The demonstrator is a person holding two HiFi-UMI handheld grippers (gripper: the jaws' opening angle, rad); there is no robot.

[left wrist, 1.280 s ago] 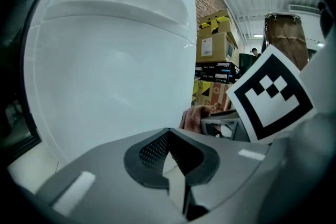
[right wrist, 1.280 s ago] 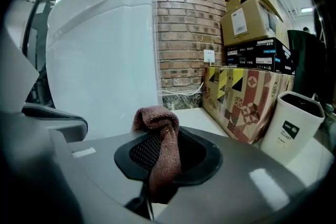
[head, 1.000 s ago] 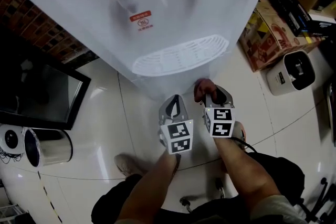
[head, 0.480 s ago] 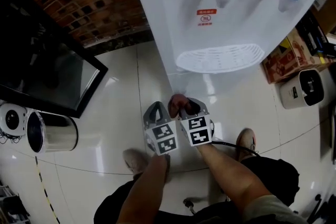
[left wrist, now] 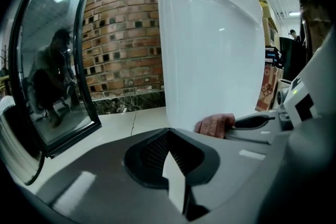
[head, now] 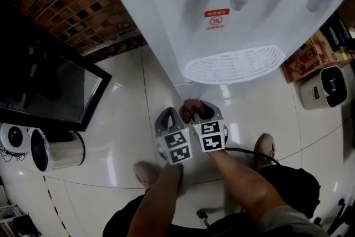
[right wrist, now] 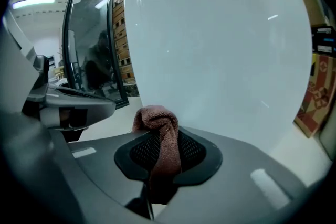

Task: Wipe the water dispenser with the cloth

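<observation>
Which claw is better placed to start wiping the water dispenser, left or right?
Right. The right claw is shut on the cloth, close to the water dispenser; the left claw is shut on nothing.

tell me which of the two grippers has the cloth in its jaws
The right gripper: the reddish cloth is pinched between its jaws, while the left gripper has nothing between its jaws.

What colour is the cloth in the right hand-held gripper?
The cloth is reddish-brown; right gripper view.

Left gripper (head: pixel 168 117) and right gripper (head: pixel 203 111) (clamping cloth (head: pixel 190 107)) drew together.
</observation>
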